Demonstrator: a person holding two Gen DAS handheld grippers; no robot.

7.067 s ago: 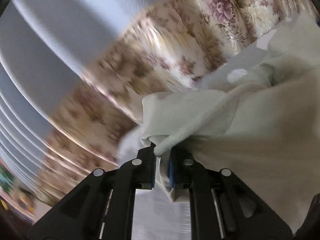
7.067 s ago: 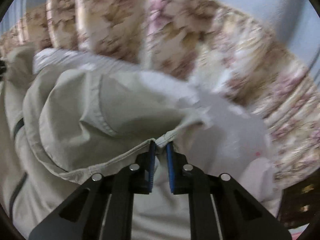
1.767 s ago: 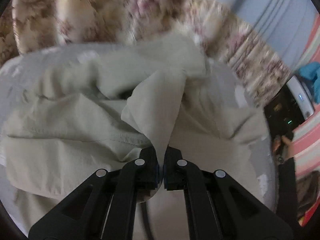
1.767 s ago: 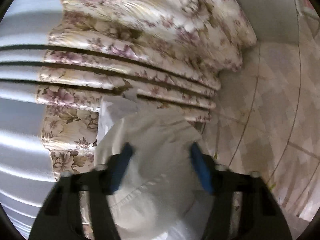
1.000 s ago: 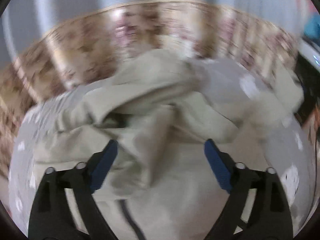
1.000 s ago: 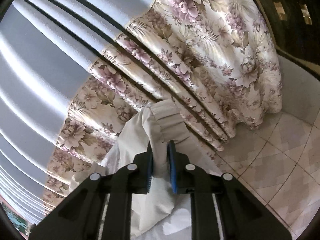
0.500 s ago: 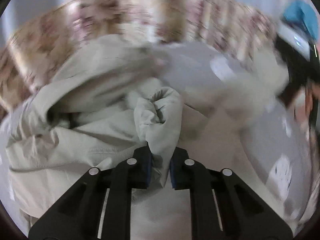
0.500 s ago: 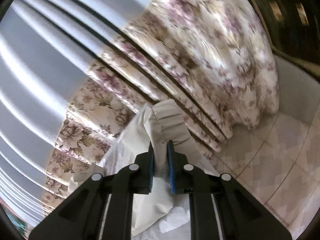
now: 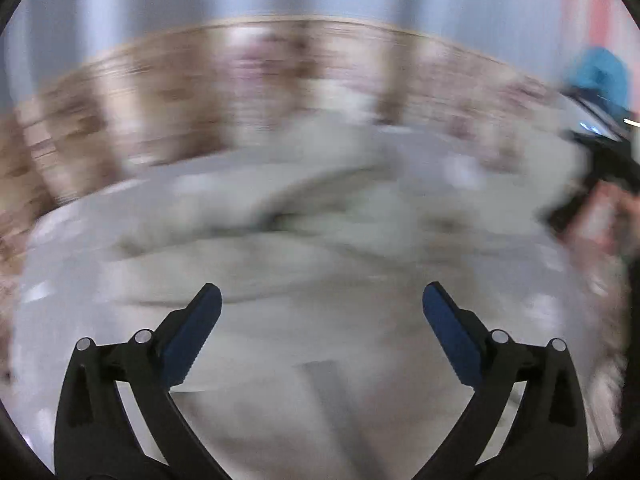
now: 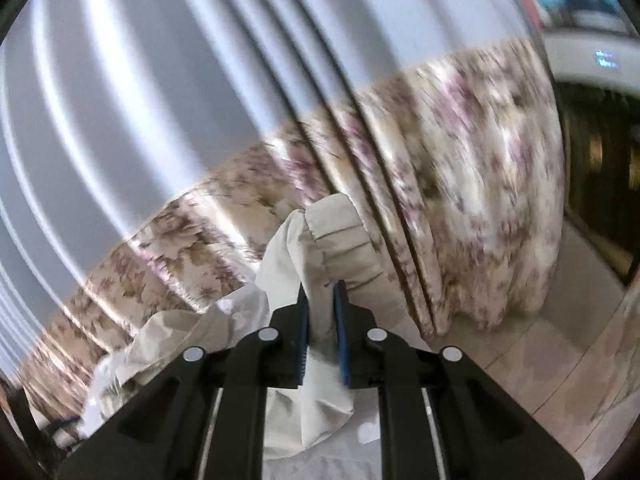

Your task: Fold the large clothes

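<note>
Garment (image 10: 340,248) cuff pinched in right claw (image 10: 320,300).

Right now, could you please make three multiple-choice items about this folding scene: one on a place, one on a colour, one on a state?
1. Where is the gathered cuff of the garment?
A. On the floor
B. Between the right hand-held gripper's pads
C. Hanging on the curtain

2. What colour are the gripper pads?
A. Blue
B. Red
C. White

3. How is the left hand-held gripper?
A. Clamped on cloth
B. Out of view
C. Spread wide, opening, gripping nothing

Answers: 1 B, the pads pinch the cuff. 2 A, both views show blue. 3 C, no cloth touches either pad.
</note>
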